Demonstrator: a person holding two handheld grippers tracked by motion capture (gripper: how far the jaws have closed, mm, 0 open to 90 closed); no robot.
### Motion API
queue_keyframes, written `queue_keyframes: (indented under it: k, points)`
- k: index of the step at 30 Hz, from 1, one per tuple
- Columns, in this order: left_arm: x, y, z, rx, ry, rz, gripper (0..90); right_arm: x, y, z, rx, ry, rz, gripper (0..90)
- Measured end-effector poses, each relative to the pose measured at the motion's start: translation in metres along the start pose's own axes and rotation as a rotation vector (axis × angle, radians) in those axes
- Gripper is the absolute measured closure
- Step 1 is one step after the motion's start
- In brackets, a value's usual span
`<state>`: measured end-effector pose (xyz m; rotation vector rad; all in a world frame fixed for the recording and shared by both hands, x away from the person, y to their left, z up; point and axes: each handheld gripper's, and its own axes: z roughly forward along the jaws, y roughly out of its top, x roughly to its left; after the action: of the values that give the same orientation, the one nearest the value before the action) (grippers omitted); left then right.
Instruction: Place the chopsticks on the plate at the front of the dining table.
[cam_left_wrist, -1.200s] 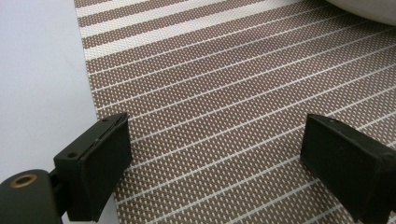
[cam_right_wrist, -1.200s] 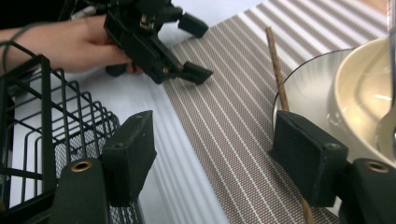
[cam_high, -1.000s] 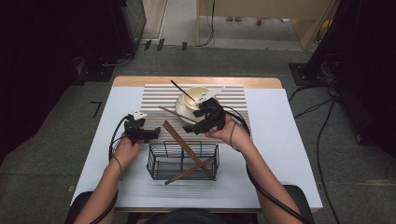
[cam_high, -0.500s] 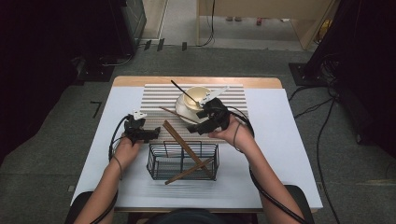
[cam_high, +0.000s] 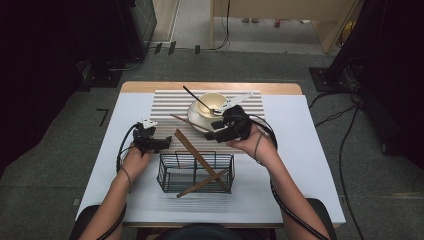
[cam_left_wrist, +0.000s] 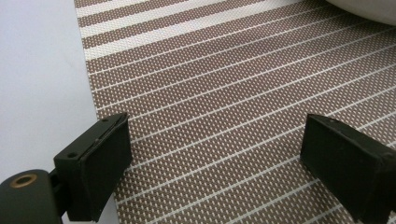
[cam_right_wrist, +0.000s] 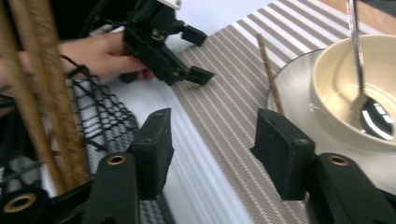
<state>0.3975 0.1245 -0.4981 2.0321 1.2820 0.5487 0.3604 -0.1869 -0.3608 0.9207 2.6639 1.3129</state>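
Chopstick on mat: a single brown chopstick (cam_high: 192, 123) lies on the striped placemat (cam_high: 165, 102), its far end against the plate's rim; in the right gripper view it (cam_right_wrist: 269, 70) runs along the plate's edge, beyond the jaws and not between them.
Right gripper: right gripper (cam_high: 219, 134) is held over the placemat just in front of the plate, jaws pointing toward the left gripper. Its jaws have just been closing and now stand part-way apart with nothing between them; the right gripper view (cam_right_wrist: 210, 149) shows bare mat and white table in the gap.
Change in right gripper: compared with a second ago, it has drawn slightly back from the bowl toward the basket side and lifted a little.
Left gripper: left gripper (cam_high: 159, 145) rests at the placemat's left edge, jaws wide apart and empty; in its own view (cam_left_wrist: 212, 161) they straddle bare striped weave. It has stayed where it was a second ago.
Bowl and plate: cream bowl (cam_high: 210, 102) sits on a white plate (cam_high: 196, 117) at the far side of the mat, with a dark-handled spoon (cam_high: 199, 101) leaning in it; none of these has moved.
Wire basket: black wire basket (cam_high: 167, 177) stands on the white table (cam_high: 305, 150) near the person, between the forearms, holding two wooden chopsticks (cam_high: 200, 159) crossed and poking out over its rim, unchanged from before.
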Motion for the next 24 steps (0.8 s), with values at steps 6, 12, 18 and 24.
queue_keyframes:
  k: [6,12,18,24]
  points:
    - [0.0,0.0,0.0,-0.002,0.001,0.0,9.0,0.009,0.002,-0.003,0.004,0.011,-0.037,48.9]
    - [0.0,0.0,0.0,-0.002,0.001,0.001,9.0,0.017,0.003,-0.004,0.025,-0.032,-0.1,53.8]
    - [0.0,0.0,0.0,-0.002,0.001,0.001,9.0,0.016,0.0,-0.006,0.025,-0.005,-0.089,56.7]
    - [0.0,0.0,0.0,-0.002,0.001,0.001,9.0,0.022,-0.001,-0.006,0.037,0.022,-0.093,56.4]
